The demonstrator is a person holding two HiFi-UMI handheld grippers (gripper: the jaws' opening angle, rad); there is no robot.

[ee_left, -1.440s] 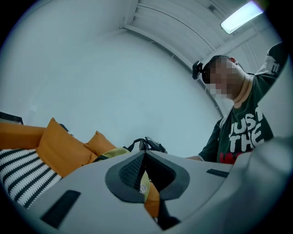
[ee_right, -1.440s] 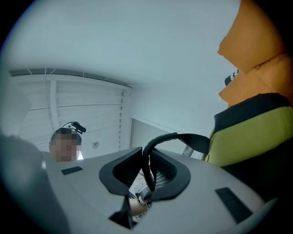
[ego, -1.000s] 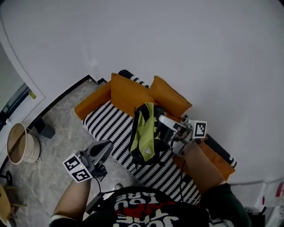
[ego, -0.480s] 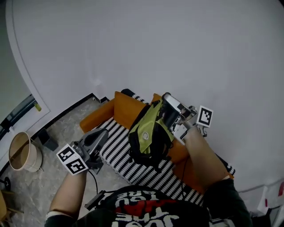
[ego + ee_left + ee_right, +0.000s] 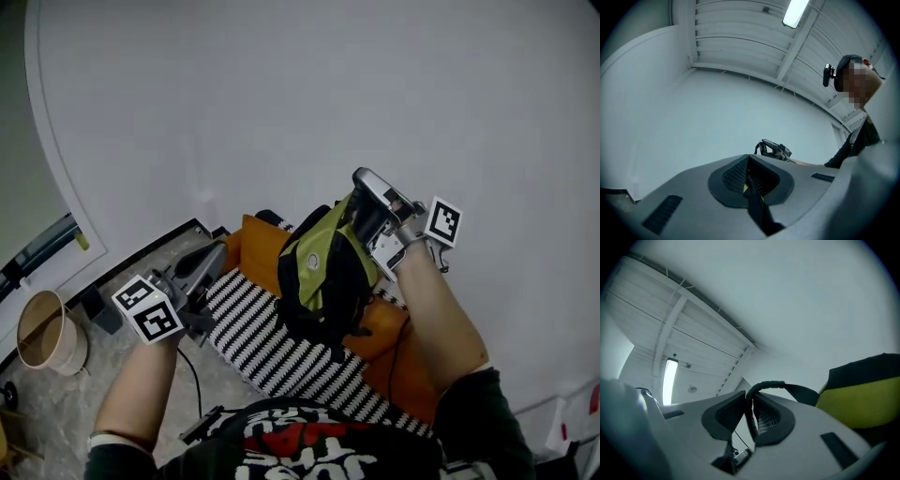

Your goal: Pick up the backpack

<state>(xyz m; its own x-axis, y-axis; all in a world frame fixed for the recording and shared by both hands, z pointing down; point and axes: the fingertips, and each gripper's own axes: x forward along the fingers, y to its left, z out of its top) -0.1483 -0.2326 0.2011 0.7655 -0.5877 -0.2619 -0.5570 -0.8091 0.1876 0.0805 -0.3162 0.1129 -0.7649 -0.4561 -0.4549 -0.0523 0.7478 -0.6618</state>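
The green and black backpack [image 5: 323, 277] hangs in the air above the sofa, clear of the seat. My right gripper [image 5: 372, 204] is shut on its black top handle [image 5: 765, 385], which loops up out of the pads; the yellow-green body [image 5: 862, 399] hangs at the right in the right gripper view. My left gripper [image 5: 204, 270] is raised to the left of the backpack and apart from it. Its jaws are shut, the pads [image 5: 736, 176] meeting at the tip, with no part of the backpack between them. From the left gripper view the right gripper [image 5: 774, 149] shows small against the wall.
Below stands an orange sofa with a black-and-white striped seat cover [image 5: 267, 352] and orange cushions [image 5: 258, 246]. A round wooden bin [image 5: 42, 333] sits on the stone floor at the far left. A plain white wall rises close behind.
Both grippers have risen. The backpack has come up off the striped seat with the right gripper and now hangs free, and the left gripper has rolled a little.
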